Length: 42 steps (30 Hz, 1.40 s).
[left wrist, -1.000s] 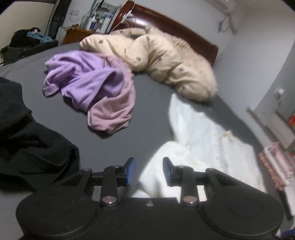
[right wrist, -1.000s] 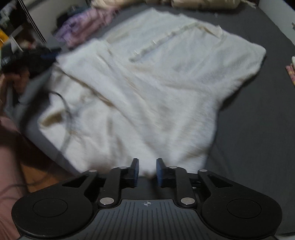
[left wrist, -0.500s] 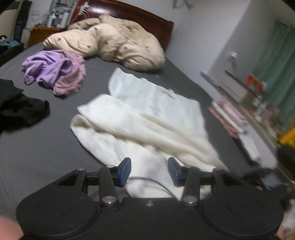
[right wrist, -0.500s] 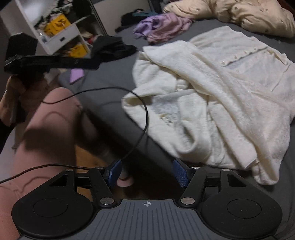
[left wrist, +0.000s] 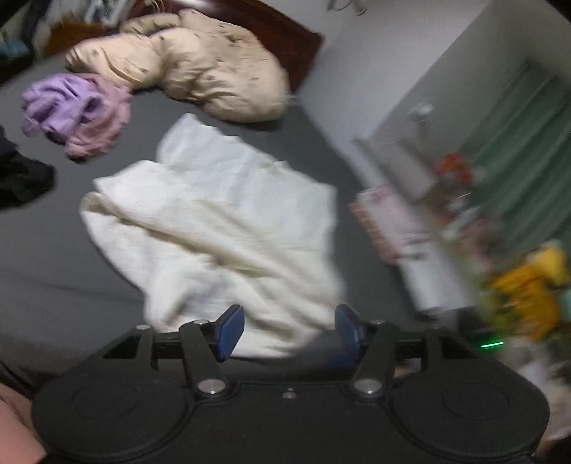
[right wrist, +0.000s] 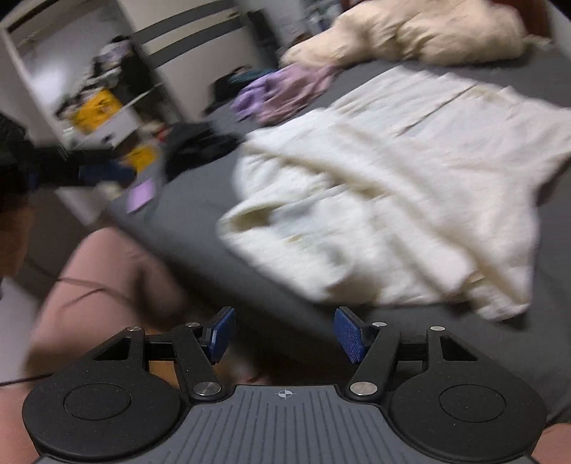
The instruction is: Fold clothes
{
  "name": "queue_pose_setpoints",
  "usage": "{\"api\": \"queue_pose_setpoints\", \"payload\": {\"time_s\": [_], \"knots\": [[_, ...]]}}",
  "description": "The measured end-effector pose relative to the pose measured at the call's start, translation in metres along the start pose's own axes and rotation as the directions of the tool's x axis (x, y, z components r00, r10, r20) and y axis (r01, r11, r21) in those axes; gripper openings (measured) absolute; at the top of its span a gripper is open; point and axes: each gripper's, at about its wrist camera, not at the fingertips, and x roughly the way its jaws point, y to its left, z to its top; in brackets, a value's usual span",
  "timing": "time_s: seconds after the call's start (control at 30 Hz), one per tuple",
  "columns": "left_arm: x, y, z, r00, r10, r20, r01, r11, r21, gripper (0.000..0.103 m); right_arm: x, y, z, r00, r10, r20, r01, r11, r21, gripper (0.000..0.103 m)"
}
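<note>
On the grey bed [left wrist: 53, 257] the cream cardigan [left wrist: 221, 228] now lies released, half-folded; we've backed both off. Left gripper [left wrist: 287, 330] jaws opening, empty; right gripper [right wrist: 285, 333] wide, empty.

Beige duvet [left wrist: 200, 67], wooden headboard [left wrist: 285, 28]

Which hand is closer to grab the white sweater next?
Probably left. The left tool hangs over the white sweater's near hem, jaws opening, pads clear of the cloth. The right tool, open, sits off the bed's edge.
</note>
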Motion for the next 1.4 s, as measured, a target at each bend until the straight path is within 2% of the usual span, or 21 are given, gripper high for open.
{"api": "queue_pose_setpoints", "payload": {"time_s": [0.07, 0.17, 0.23, 0.27, 0.3, 0.43, 0.47, 0.57, 0.63, 0.73, 0.77, 0.8, 0.87, 0.9, 0.93, 0.97, 1.07, 1.13, 1.2, 1.27, 1.4], "knots": [[0.03, -0.001, -0.012, 0.993, 0.122, 0.001, -0.122, 0.989, 0.079, 0.055, 0.003, -0.001, 0.003, 0.996, -0.078, 0.036, 0.079, 0.997, -0.02, 0.062], [0.067, 0.003, -0.028, 0.969, 0.247, 0.014, -0.247, 0.958, 0.148, 0.055, 0.011, 0.004, 0.006, 0.987, -0.144, 0.07, 0.149, 0.986, -0.076, 0.062], [0.084, 0.001, -0.033, 0.929, 0.365, 0.055, -0.368, 0.904, 0.216, 0.054, 0.018, 0.01, 0.007, 0.979, -0.184, 0.091, 0.196, 0.97, -0.143, 0.062], [0.09, 0.0, -0.033, 0.913, 0.4, 0.077, -0.406, 0.877, 0.256, 0.054, 0.022, 0.013, 0.009, 0.974, -0.205, 0.099, 0.22, 0.959, -0.177, 0.062], [0.095, -0.002, -0.033, 0.905, 0.413, 0.102, -0.424, 0.855, 0.299, 0.054, 0.027, 0.017, 0.01, 0.969, -0.223, 0.105, 0.24, 0.949, -0.205, 0.062], [0.121, -0.005, -0.035, 0.891, 0.442, 0.107, -0.442, 0.784, 0.437, 0.054, 0.058, 0.032, 0.014, 0.961, -0.253, 0.111, 0.275, 0.908, -0.317, 0.059], [0.126, -0.007, -0.037, 0.893, 0.438, 0.102, -0.431, 0.773, 0.466, 0.052, 0.067, 0.036, 0.014, 0.958, -0.265, 0.111, 0.287, 0.89, -0.354, 0.05], [0.144, -0.007, -0.043, 0.882, 0.458, 0.109, -0.441, 0.723, 0.532, 0.046, 0.093, 0.042, 0.011, 0.938, -0.331, 0.106, 0.342, 0.822, -0.455, 0.044], [0.152, -0.011, -0.048, 0.867, 0.474, 0.152, -0.466, 0.667, 0.581, 0.045, 0.109, 0.042, 0.01, 0.926, -0.365, 0.101, 0.364, 0.786, -0.499, 0.043], [0.161, -0.017, -0.054, 0.868, 0.45, 0.211, -0.465, 0.584, 0.665, 0.045, 0.126, 0.041, 0.009, 0.915, -0.39, 0.1, 0.377, 0.742, -0.554, 0.041], [0.164, -0.019, -0.056, 0.871, 0.437, 0.225, -0.458, 0.556, 0.693, 0.045, 0.131, 0.041, 0.008, 0.913, -0.396, 0.103, 0.379, 0.724, -0.577, 0.032], [0.168, -0.022, -0.057, 0.874, 0.424, 0.236, -0.45, 0.526, 0.722, 0.045, 0.135, 0.042, 0.007, 0.91, -0.399, 0.109, 0.381, 0.705, -0.598, 0.029], [0.177, -0.023, -0.058, 0.883, 0.408, 0.232, -0.425, 0.485, 0.765, 0.045, 0.143, 0.043, 0.004, 0.904, -0.41, 0.125, 0.39, 0.667, -0.635, 0.016], [0.182, -0.022, -0.058, 0.888, 0.404, 0.22, -0.41, 0.477, 0.778, 0.04, 0.147, 0.043, 0.003, 0.9, -0.414, 0.133, 0.395, 0.652, -0.647, 0.014], [0.186, -0.02, -0.056, 0.894, 0.401, 0.199, -0.392, 0.486, 0.781, 0.035, 0.149, 0.042, 0.003, 0.898, -0.417, 0.138, 0.399, 0.644, -0.653, 0.014], [0.188, -0.017, -0.054, 0.901, 0.396, 0.177, -0.373, 0.5, 0.782, 0.024, 0.15, 0.041, 0.004, 0.9, -0.414, 0.137, 0.398, 0.651, -0.646, 0.012], [0.185, -0.01, -0.047, 0.923, 0.359, 0.137, -0.332, 0.567, 0.754, 0.011, 0.142, 0.033, 0.008, 0.923, -0.366, 0.117, 0.361, 0.724, -0.587, 0.007], [0.178, -0.006, -0.044, 0.937, 0.325, 0.128, -0.31, 0.604, 0.734, 0.008, 0.135, 0.028, 0.012, 0.94, -0.328, 0.094, 0.325, 0.777, -0.54, 0.007], [0.169, -0.002, -0.041, 0.951, 0.285, 0.124, -0.285, 0.641, 0.713, 0.007, 0.13, 0.023, 0.014, 0.952, -0.297, 0.075, 0.292, 0.807, -0.513, 0.007], [0.158, 0.001, -0.04, 0.961, 0.242, 0.134, -0.263, 0.655, 0.708, 0.006, 0.125, 0.019, 0.015, 0.956, -0.287, 0.061, 0.278, 0.818, -0.503, 0.007], [0.145, 0.009, -0.039, 0.976, 0.198, 0.093, -0.206, 0.68, 0.704, 0.005, 0.123, 0.016, 0.014, 0.955, -0.292, 0.045, 0.275, 0.818, -0.505, 0.007]]}}
